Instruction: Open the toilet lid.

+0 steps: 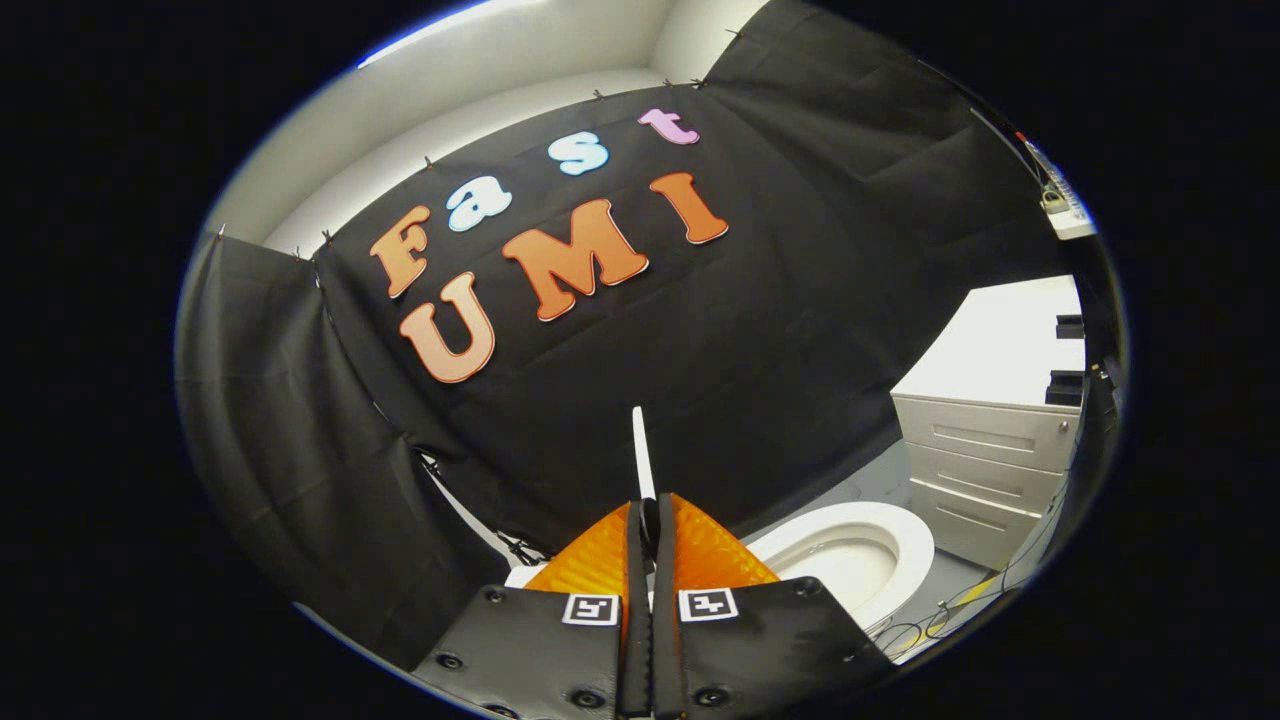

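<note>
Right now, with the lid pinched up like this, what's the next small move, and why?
Probably ease the toilet lid slightly further back toward the black cloth. The gripper has its jaws shut on the lid's thin edge, which stands about upright, and the bowl beside it is already uncovered. Whether the lid leans on anything is hidden.

the one camera rode on the tool (648,510), looking forward along its two orange fingers (600,560), which sat pressed close on a thin white edge. it faced the black booth wall (760,380) and tilted, with the toilet bowl (850,555) low beside the fingers.
</note>
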`<control>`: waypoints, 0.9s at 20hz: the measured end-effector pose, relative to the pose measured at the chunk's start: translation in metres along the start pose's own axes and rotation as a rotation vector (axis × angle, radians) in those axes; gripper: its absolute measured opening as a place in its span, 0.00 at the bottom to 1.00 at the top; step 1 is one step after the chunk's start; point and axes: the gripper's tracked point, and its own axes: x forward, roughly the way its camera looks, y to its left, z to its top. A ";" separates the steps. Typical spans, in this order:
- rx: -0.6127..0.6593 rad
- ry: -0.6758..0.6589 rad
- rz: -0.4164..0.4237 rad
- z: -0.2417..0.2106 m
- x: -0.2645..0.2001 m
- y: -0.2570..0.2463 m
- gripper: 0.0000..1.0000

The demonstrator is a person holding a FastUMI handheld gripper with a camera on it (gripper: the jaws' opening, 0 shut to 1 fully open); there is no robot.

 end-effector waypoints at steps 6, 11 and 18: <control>-0.051 0.016 0.031 -0.009 -0.005 0.041 0.09; -0.119 0.029 0.059 -0.018 -0.008 0.068 0.08; -0.244 0.054 0.083 -0.033 -0.009 0.112 0.08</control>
